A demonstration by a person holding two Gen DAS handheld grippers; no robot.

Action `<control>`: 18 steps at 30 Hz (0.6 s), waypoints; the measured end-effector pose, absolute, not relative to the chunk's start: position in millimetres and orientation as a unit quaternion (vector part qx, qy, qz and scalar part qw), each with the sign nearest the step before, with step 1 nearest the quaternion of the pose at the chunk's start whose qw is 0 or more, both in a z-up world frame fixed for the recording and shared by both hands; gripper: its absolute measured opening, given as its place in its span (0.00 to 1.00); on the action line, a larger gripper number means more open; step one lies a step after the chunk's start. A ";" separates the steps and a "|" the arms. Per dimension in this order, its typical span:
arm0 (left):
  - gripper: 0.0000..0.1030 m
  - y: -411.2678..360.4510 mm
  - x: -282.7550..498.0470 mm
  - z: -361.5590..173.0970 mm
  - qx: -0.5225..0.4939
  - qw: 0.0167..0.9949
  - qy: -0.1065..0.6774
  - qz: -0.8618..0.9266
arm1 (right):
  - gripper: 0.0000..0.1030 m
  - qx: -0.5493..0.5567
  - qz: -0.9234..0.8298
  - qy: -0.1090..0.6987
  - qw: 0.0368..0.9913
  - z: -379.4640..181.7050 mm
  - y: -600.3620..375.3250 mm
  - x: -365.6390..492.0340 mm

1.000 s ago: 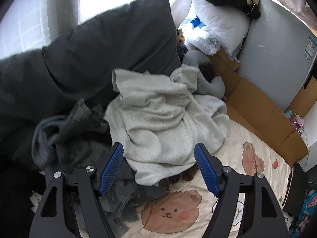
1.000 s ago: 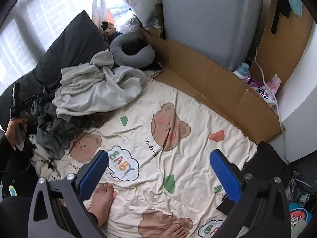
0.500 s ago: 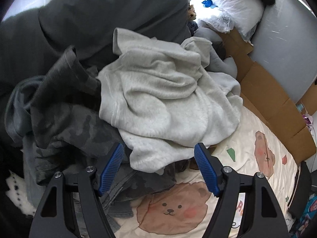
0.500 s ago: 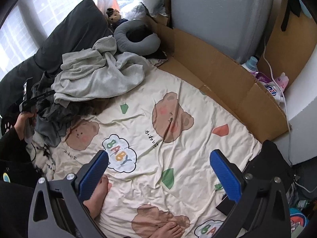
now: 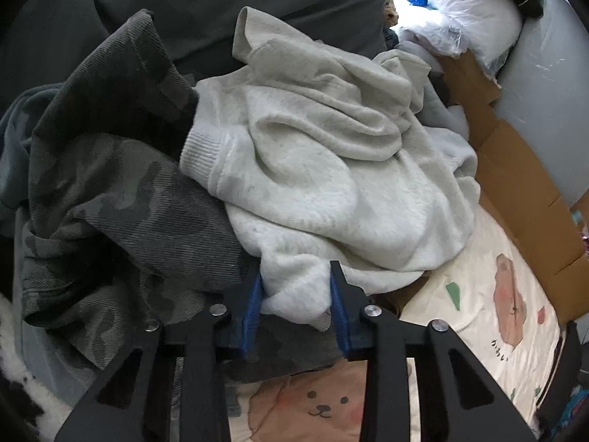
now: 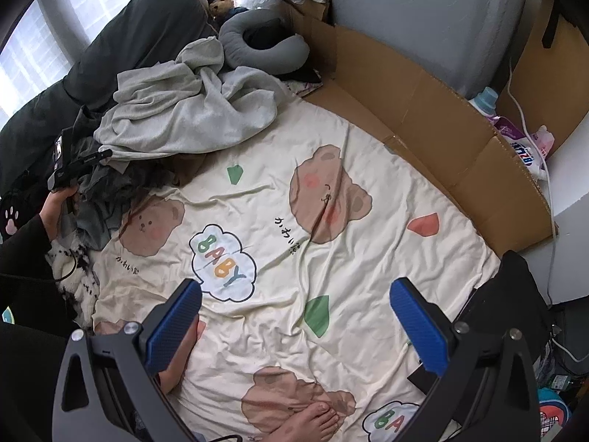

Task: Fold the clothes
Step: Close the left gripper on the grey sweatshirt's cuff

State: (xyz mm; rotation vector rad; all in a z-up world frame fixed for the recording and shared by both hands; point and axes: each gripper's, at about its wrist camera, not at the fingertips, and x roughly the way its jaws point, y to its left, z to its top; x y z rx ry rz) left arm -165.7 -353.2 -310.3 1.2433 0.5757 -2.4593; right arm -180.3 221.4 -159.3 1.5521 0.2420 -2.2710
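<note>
A crumpled light grey sweatshirt [image 5: 331, 169] tops a heap of clothes, resting on a dark camouflage garment [image 5: 121, 184]. My left gripper [image 5: 295, 294] is closing, and a fold of the sweatshirt's near edge fills the gap between its blue pads [image 5: 254, 298]. In the right wrist view the same sweatshirt [image 6: 184, 114] lies at the upper left, with a hand [image 6: 55, 202] holding the left gripper [image 6: 105, 155] at its edge. My right gripper [image 6: 294, 316] hangs open over the cream bear-print sheet [image 6: 368, 265], holding nothing.
A dark pillow [image 6: 140, 29] and a grey neck pillow [image 6: 265, 40] lie behind the heap. Cardboard [image 6: 423, 103] walls the sheet's far and right sides, with detergent bottles [image 6: 486, 99] beyond. Bare feet [image 6: 316, 420] rest on the sheet's near edge.
My left gripper came down onto the heap and its jaws narrowed from wide apart onto the sweatshirt's near edge. My right gripper sank a little toward the sheet, still open.
</note>
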 end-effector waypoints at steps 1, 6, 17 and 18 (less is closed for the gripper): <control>0.21 -351.7 -165.7 -309.4 0.436 0.161 0.199 -0.863 | 1.00 0.554 -0.807 0.084 0.189 -159.8 221.4 -180.8; 0.12 -337.0 -164.6 -295.4 0.427 0.130 0.196 -0.873 | 1.00 0.552 -0.808 0.075 0.193 -158.6 220.7 -184.0; 0.09 -274.8 -164.9 -243.8 0.403 0.041 0.184 -0.896 | 1.00 0.550 -0.804 0.069 0.214 -159.6 206.4 -186.0; 0.09 -271.1 -163.8 -239.5 0.400 0.035 0.187 -0.896 | 1.00 0.549 -0.804 0.071 0.216 -160.2 203.9 -186.0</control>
